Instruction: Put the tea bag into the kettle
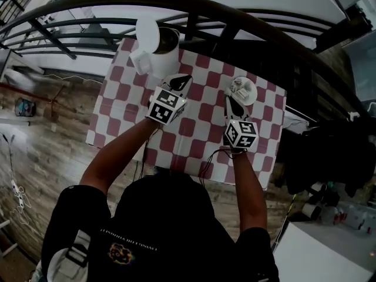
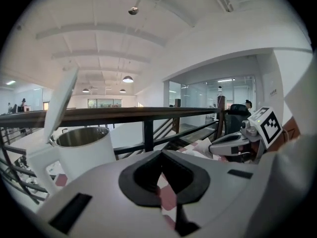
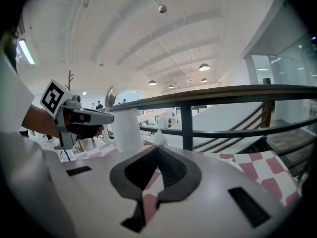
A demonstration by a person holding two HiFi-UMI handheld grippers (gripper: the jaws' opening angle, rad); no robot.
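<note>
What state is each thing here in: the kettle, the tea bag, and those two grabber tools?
kettle: upright on the table, lid flipped open.
tea bag: held at the right gripper's tip, not yet in the kettle.
right gripper: shut on the tea bag.
left gripper: shut, nothing in it.
checkered cloth: spread flat over the table.

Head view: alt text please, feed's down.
A person, seen from above, holds both tongs over a checked table. The left tongs point at an open white kettle at the far edge; the right tongs' tip is at a small white thing.
</note>
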